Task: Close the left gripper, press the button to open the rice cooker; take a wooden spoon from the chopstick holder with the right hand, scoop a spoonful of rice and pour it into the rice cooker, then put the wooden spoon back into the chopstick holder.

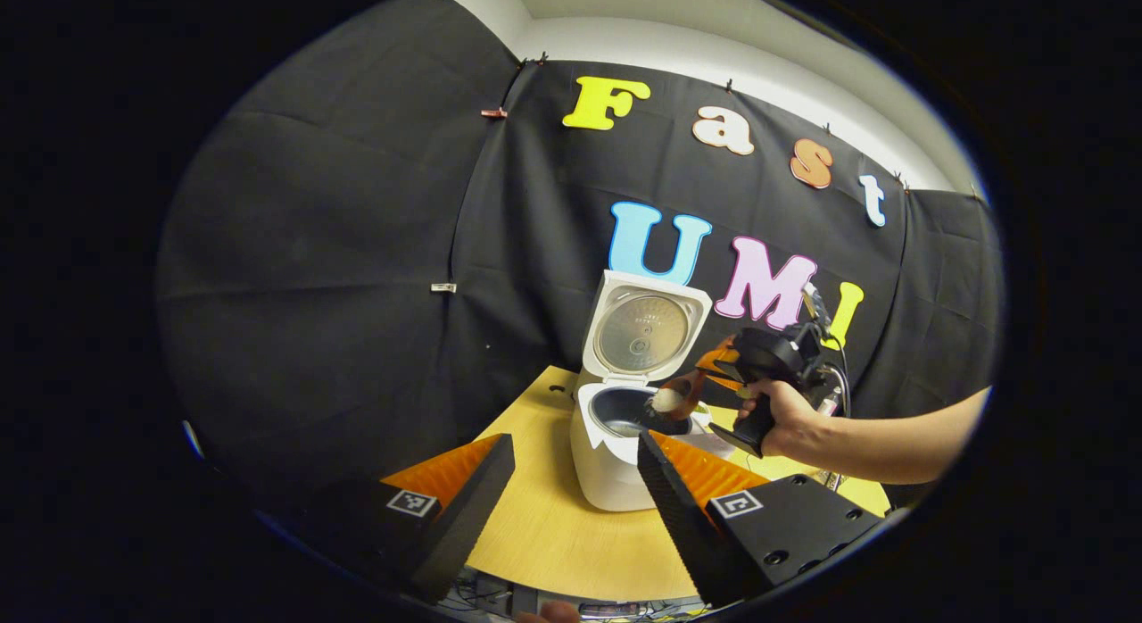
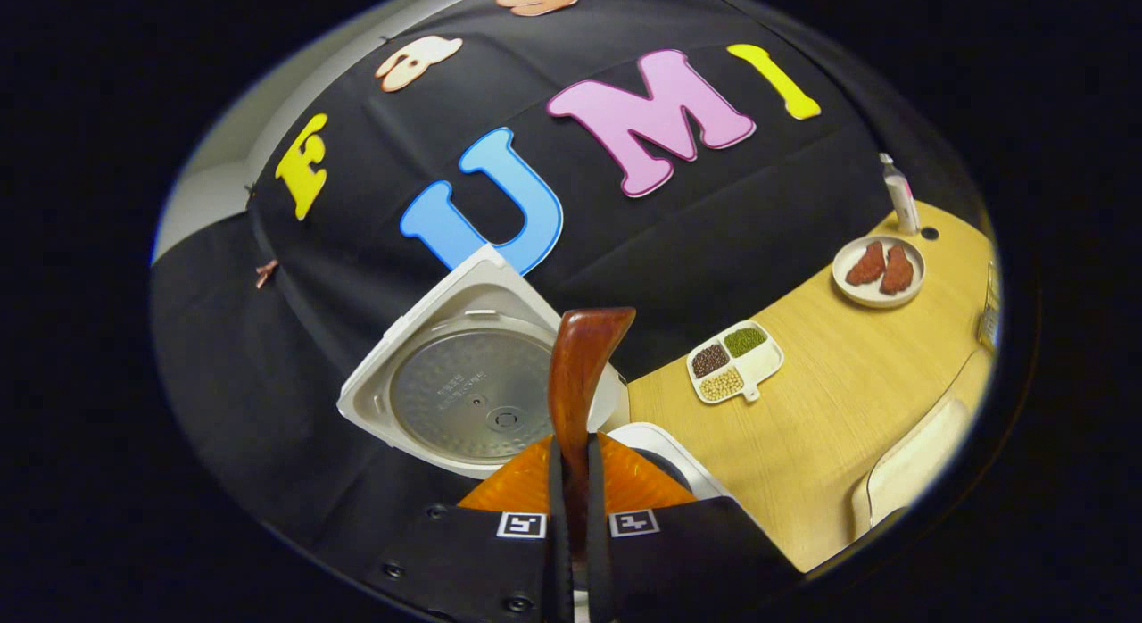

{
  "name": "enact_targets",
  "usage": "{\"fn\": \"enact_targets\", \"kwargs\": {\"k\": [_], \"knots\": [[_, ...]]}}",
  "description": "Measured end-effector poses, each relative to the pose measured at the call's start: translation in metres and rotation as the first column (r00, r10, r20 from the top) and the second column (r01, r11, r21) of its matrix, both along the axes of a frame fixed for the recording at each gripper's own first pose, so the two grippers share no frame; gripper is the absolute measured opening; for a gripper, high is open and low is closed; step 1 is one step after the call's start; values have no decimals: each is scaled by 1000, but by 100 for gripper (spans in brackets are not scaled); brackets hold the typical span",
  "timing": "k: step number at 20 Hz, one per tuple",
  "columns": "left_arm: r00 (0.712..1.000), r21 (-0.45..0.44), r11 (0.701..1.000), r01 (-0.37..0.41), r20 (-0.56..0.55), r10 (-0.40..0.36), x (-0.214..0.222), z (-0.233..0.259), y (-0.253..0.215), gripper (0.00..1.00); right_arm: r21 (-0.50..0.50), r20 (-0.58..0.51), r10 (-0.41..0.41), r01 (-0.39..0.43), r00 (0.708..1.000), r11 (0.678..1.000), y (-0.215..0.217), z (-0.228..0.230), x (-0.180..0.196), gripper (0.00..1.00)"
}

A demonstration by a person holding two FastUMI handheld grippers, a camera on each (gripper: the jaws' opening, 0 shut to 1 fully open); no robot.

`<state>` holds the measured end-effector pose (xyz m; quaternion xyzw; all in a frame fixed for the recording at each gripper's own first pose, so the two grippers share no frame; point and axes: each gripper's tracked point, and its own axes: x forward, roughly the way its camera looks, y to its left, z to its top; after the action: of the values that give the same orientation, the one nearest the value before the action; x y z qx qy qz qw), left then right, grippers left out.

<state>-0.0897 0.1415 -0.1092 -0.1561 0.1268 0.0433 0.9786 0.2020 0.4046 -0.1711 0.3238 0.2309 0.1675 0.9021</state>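
Note:
The white rice cooker [image 1: 607, 471] stands on the wooden table with its lid [image 1: 644, 330] swung up and the dark inner pot [image 1: 624, 411] exposed. My left gripper [image 1: 575, 440] is open, its fingers on either side of the cooker's base and short of it. A hand [image 1: 785, 422] holds my right gripper [image 1: 758, 360] to the right of the cooker. It is shut on the wooden spoon [image 1: 675, 396], whose bowl carries white rice over the pot's rim. In the right gripper view, the spoon [image 2: 580, 373] rises from my right gripper [image 2: 571, 489] in front of the lid [image 2: 473, 395].
To the right of the cooker lie a divided white dish of beans [image 2: 736, 360], a plate with reddish pieces [image 2: 879, 270] and a small bottle [image 2: 899, 195] by the wall. A pale rounded container [image 2: 910, 462] sits at the table's near right edge. The table [image 1: 553, 525] ends just below my left fingers.

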Motion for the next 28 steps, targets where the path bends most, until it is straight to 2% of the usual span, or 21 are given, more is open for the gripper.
{"fn": "enact_targets", "kwargs": {"k": [2, 5, 8, 12, 15, 16, 17, 22, 25, 26, 28], "knots": [[1000, 4, 1000, 2, 1, -2, -1, 0, 0, 95, -94, 40, 41, -37, 998, 995, 11, -2, 7, 11], [1000, 9, 1000, 6, -2, -6, -2, -4, 1, 95, -247, 102, 105, -77, 989, 966, 21, -4, 13, 11], [1000, -7, 1000, 0, -2, 0, 2, -4, 4, 96, -364, 139, 185, -124, 973, 923, 35, -5, 13, 11], [1000, -12, 1000, -10, 6, 10, 2, -3, 8, 95, -505, 204, 303, -165, 931, 847, 47, 3, 7, 11], [1000, -3, 1000, -11, 6, 11, 1, -5, 8, 95, -628, 260, 410, -170, 874, 759, 52, 10, 0, 11], [1000, -2, 1000, -13, 6, 13, 1, -5, 9, 95, -667, 277, 447, -165, 850, 727, 54, 13, -3, 15], [1000, -2, 1000, -15, 5, 15, 1, -5, 9, 95, -701, 295, 483, -157, 824, 696, 57, 17, -6, 11], [1000, -12, 1000, -20, 2, 20, -3, -5, 8, 96, -826, 342, 651, -114, 678, 553, 74, 31, -27, 11], [1000, -14, 1000, -25, -2, 25, -5, -6, 7, 95, -843, 370, 684, -82, 629, 532, 78, 41, -35, 11], [1000, -16, 1000, -26, -2, 26, -6, -5, 7, 95, -844, 374, 688, -79, 622, 530, 80, 43, -37, 11], [1000, -14, 999, -30, -5, 30, -8, -4, 6, 95, -841, 376, 684, -80, 625, 536, 78, 44, -37, 11]]}}
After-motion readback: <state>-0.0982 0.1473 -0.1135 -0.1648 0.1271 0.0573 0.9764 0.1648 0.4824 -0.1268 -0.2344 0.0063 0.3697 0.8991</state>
